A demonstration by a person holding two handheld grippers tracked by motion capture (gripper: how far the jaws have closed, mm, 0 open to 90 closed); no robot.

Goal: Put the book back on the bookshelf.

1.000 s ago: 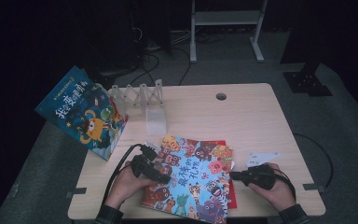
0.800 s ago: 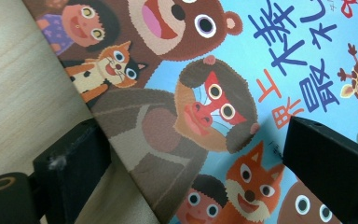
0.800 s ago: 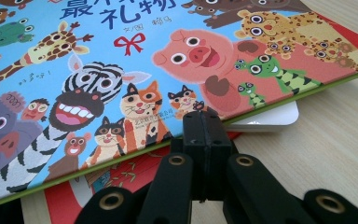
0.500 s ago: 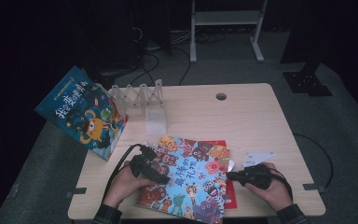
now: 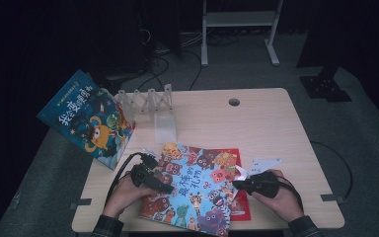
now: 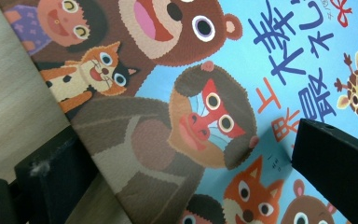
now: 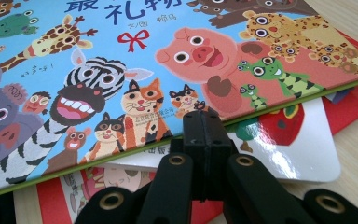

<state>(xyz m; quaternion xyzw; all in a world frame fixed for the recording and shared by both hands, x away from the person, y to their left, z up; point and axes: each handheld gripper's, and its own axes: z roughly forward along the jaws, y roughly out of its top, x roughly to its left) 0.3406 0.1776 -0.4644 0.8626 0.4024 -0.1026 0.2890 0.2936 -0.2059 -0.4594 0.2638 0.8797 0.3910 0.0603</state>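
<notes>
Blue animal book [image 5: 197, 190] between spread left gripper [image 5: 164, 188] jaws; clenched right gripper [image 5: 237, 185] at its right edge.

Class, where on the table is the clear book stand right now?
In the high view, the clear stand stands at the table's far left, beside the leaning blue book.

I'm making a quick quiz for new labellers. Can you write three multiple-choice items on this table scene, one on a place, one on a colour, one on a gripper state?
1. Where does the monster book stand?
A. the table's far left edge
B. right corner
C. floor

2. What colour is the book under the animal book?
A. green
B. red
C. black

3. How do the right gripper jaws stand?
A. wide open
B. shut
C. holding a cup

Key: A, it leans by the clear rack; B, the red book peeks out; B, the jaws meet.
</notes>
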